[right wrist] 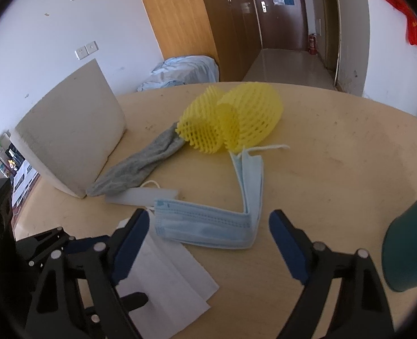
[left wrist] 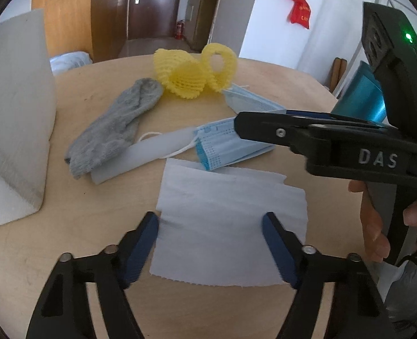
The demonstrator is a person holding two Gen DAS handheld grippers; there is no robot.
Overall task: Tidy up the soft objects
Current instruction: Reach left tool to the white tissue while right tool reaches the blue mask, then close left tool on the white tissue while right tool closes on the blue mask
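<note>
A white paper tissue lies flat on the round wooden table; my left gripper is open, its fingers on either side of the tissue's near half. Beyond it lie a folded blue face mask, a translucent strip, a grey sock and yellow foam nets. My right gripper is open, low over the mask, whose folded end lies between its fingers. It shows from the side in the left wrist view. The tissue, sock and nets show too.
A grey foam block stands at the table's left side; it also shows in the right wrist view. A teal cylinder stands at the right edge. A light blue bundle lies beyond the table's far edge.
</note>
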